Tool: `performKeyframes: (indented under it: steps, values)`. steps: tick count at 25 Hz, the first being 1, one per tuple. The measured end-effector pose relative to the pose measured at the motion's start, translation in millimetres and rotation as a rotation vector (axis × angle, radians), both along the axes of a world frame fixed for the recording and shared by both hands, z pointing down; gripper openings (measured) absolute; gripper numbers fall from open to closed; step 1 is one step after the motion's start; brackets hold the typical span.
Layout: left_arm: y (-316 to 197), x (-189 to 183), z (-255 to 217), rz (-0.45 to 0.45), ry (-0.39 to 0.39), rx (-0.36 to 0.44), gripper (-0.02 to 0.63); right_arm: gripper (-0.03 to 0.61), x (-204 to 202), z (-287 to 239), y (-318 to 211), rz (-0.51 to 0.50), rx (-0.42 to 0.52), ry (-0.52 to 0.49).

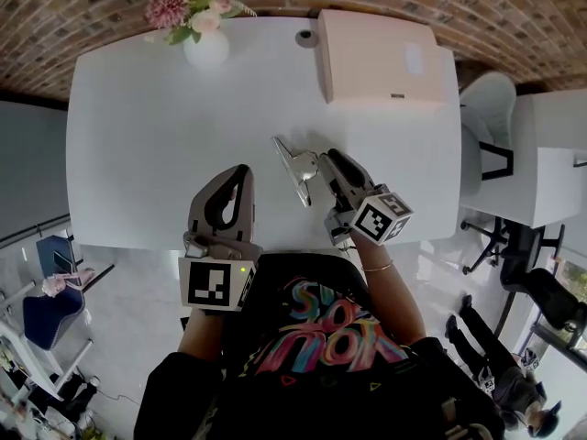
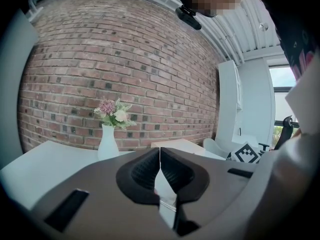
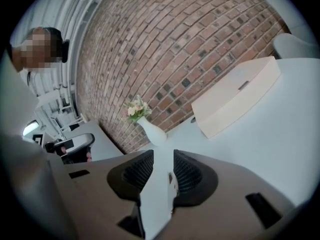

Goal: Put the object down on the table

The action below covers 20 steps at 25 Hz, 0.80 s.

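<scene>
A shiny silver metal object sticks out leftward and forward from my right gripper, which is shut on it over the near middle of the white table. In the right gripper view it is a pale flat plate pinched between the ribbed pads. I cannot tell whether it touches the tabletop. My left gripper hovers over the table's near edge, to the left of the object and apart from it. Its jaws meet at the tips with nothing between them.
A white vase of pink and cream flowers stands at the table's far edge. A flat pale pink box lies at the far right, with a small dark round thing beside it. A white chair stands off the right side. A brick wall rises behind.
</scene>
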<state>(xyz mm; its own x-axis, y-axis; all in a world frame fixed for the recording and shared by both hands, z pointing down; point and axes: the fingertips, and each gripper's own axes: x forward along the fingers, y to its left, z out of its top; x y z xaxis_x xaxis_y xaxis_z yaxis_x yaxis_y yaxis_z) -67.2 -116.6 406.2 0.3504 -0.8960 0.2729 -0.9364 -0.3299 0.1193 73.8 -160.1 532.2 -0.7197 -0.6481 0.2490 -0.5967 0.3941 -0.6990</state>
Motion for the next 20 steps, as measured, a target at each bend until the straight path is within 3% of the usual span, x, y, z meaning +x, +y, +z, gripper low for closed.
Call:
performKeyframes:
  steps: [13, 16, 20]
  values:
    - [-2.0, 8.1, -35.0, -0.004, -0.002, 0.075, 0.026, 0.112, 6.8, -123.8, -10.4, 0.005, 0.291, -0.065]
    - [-3.3, 9.0, -45.2, -0.011, -0.001, 0.100, 0.026, 0.097, 6.9, -147.4, -6.4, -0.024, 0.369, -0.017]
    - [-1.8, 8.7, -56.2, -0.024, 0.000, 0.123, 0.026, 0.095, 5.4, -178.5, 1.3, -0.065, 0.503, 0.118]
